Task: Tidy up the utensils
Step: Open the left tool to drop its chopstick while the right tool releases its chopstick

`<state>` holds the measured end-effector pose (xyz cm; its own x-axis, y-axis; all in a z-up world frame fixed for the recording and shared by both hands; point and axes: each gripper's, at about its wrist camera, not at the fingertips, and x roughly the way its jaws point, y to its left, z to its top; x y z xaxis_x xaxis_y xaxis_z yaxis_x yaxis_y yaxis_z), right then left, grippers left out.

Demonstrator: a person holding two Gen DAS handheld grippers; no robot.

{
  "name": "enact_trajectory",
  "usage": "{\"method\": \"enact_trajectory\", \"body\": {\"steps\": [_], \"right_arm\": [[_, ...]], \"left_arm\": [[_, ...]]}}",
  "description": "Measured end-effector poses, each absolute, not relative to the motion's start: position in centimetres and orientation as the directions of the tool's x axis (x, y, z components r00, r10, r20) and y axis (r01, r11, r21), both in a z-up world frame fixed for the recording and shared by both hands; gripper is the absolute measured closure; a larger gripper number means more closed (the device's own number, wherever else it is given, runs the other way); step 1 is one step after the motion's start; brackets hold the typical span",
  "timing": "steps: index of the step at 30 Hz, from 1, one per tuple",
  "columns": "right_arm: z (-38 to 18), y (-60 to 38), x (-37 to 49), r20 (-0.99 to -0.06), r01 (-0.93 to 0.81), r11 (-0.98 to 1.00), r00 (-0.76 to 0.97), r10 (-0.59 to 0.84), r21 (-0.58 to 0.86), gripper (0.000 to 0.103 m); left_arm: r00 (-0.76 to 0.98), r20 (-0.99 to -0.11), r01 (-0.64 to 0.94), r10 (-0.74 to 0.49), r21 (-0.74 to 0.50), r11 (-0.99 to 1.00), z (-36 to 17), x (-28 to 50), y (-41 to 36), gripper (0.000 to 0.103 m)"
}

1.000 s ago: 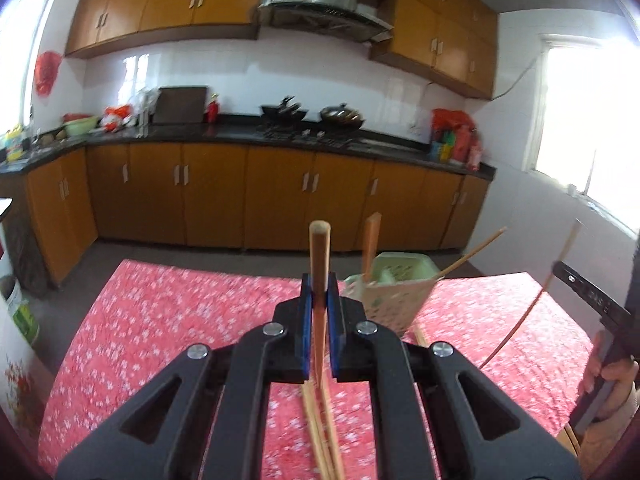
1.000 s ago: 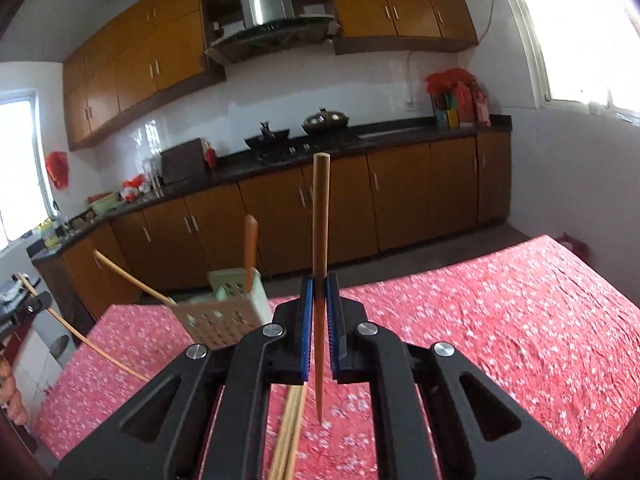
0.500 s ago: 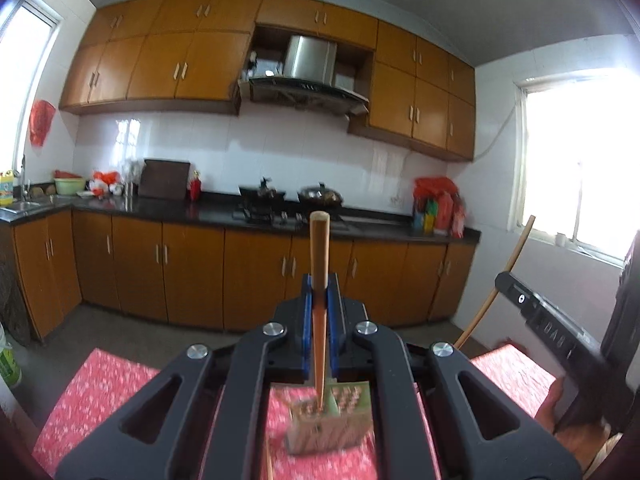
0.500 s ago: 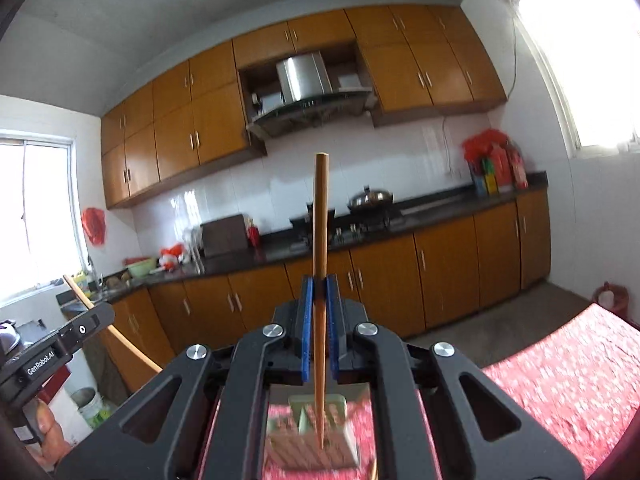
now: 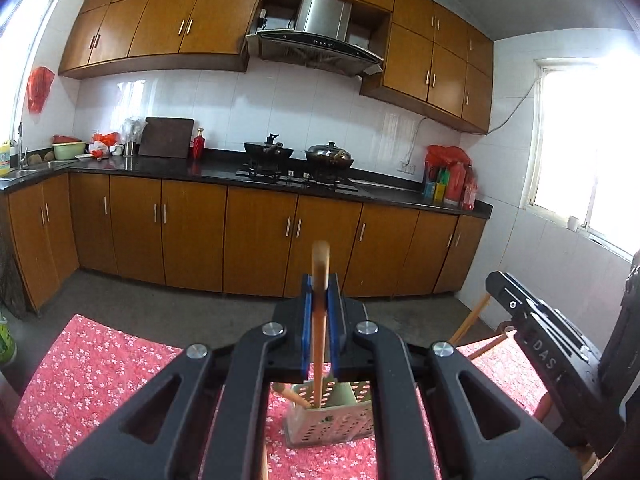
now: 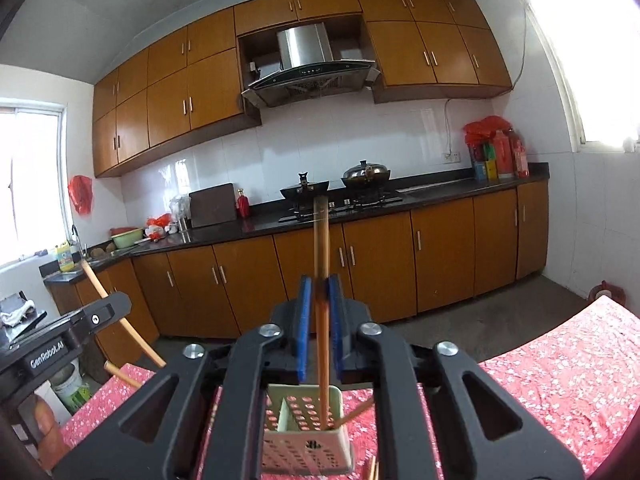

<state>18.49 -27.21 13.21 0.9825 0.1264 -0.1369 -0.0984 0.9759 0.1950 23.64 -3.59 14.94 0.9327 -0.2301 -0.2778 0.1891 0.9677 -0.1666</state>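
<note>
Broadly, four lots were recorded, largest first.

Surface (image 5: 100, 360): covered in a red flowered cloth; it carried the holder and some loose sticks.

Utensil holder (image 6: 308, 444): a pale perforated plastic basket with an inner divider, upright on the cloth. Judged light and easy to tip, so sticks should go in from straight above.

Left claw (image 5: 319, 320): blue pads either side of a wooden chopstick (image 5: 319, 340), the jaws just beginning to part. The stick stood upright with its lower end already inside the holder.

Right claw (image 6: 320, 328): jaws opening, with a gap visible beside a second chopstick (image 6: 322, 320), its tip down in the holder's right compartment.

Chopsticks, handling: judged light, stiff, smooth and round, liable to roll or pivot in a pinch; best taken near mid-length, square across the pads. Further sticks leaned out of the holder or lay on the cloth.
</note>
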Motion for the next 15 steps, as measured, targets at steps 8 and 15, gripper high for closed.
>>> {"method": "enact_trajectory", "body": {"steps": [8,15], "right_arm": [[14.0,-30.7,13.8,-0.172,-0.061,0.973,0.98,0.1,0.221,0.075],[7.5,-33.1,11.1,-0.405,0.037,0.979,0.913,0.047,0.198,0.075]], "left_arm": [[0.953,-0.247,0.143,-0.177,-0.15,0.978,15.5,18.3,-0.6,0.082],[0.927,-0.356,0.064,-0.114,-0.15,0.987,10.4,14.4,4.0,0.079]]}}
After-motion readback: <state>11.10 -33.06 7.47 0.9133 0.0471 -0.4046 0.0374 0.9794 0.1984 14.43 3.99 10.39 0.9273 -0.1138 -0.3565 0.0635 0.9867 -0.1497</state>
